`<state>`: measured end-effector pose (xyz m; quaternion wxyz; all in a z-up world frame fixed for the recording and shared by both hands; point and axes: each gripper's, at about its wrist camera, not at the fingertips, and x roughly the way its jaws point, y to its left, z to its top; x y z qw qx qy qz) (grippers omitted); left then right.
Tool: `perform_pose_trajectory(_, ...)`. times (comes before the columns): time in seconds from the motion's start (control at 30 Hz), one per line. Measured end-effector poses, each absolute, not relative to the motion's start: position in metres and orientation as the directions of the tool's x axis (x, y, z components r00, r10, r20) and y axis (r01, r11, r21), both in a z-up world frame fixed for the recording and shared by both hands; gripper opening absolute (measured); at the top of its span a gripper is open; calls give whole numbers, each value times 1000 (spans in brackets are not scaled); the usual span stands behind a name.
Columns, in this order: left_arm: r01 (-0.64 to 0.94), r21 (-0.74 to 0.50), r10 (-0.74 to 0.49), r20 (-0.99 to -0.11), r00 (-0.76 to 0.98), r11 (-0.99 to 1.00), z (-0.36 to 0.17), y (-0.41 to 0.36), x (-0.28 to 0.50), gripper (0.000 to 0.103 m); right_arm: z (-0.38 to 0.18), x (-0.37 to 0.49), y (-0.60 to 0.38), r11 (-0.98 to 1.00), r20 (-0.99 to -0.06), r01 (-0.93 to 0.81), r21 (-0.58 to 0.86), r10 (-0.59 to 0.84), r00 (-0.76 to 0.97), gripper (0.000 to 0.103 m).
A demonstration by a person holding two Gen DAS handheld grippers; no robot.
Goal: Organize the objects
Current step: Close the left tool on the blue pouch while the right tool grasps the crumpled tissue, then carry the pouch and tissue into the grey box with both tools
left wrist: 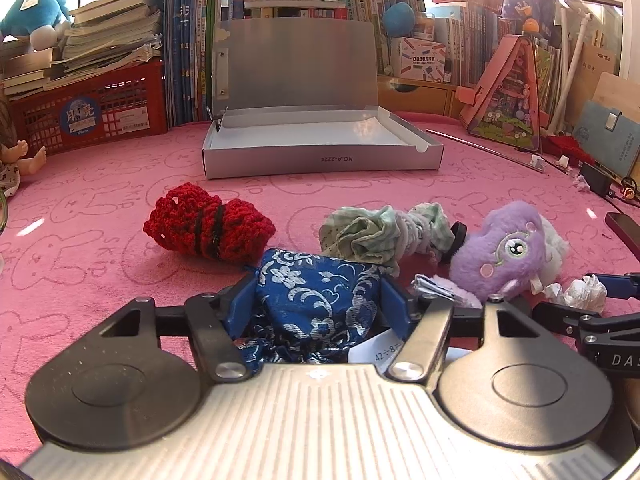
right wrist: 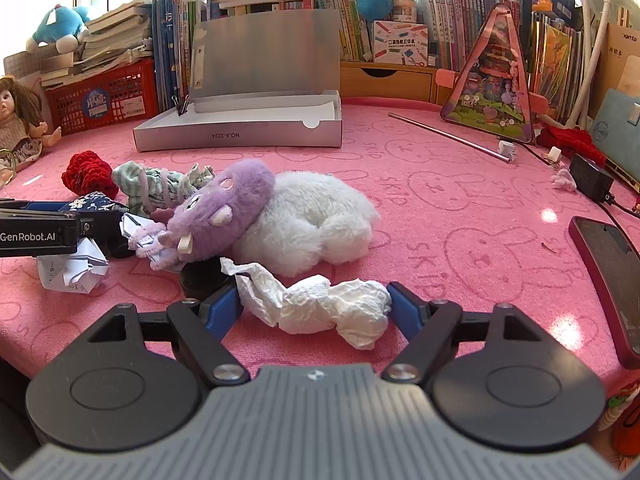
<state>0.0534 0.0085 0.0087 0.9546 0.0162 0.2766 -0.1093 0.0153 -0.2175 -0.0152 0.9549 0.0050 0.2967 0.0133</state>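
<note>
My left gripper (left wrist: 318,300) has its blue fingers around a blue brocade pouch (left wrist: 316,296) on the pink cloth; the pads touch its sides. A red crochet piece (left wrist: 208,228), a green checked cloth bundle (left wrist: 384,232) and a purple and white plush (left wrist: 508,252) lie just beyond. My right gripper (right wrist: 316,306) is wide apart around a crumpled white tissue (right wrist: 320,304), pads at its ends. The plush (right wrist: 280,216) lies right behind it. An open silver box (right wrist: 240,128) stands at the back.
Crumpled paper (right wrist: 76,272) lies left by the left gripper's body (right wrist: 40,236). A dark phone (right wrist: 608,280) is at the right edge, a charger (right wrist: 592,182) and metal rod (right wrist: 448,136) farther back. A red crate (left wrist: 92,108), books and a doll (right wrist: 20,120) line the rear.
</note>
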Motion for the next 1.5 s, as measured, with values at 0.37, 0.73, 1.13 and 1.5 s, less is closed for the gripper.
perform_pose_trajectory(0.37,191,-63,-196,-520,831,980,19,14,51,65,-14,17,-222,999,-565,-7,42,30,825,73)
perform_pose_trajectory(0.73,153,-67,-165,-496,853,986,29,22,46,65,-9,14,-228,998,-552,13,67,26,834,63)
perform_pose_trajectory(1.13,123,-73,-143,-483,864,990,36,28,46,65,3,9,-234,996,-513,32,80,13,858,59)
perform_pose_trajectory(1.5,132,-104,-164,-437,885,986,56,35,45,65,16,16,-239,996,-468,32,81,9,883,59)
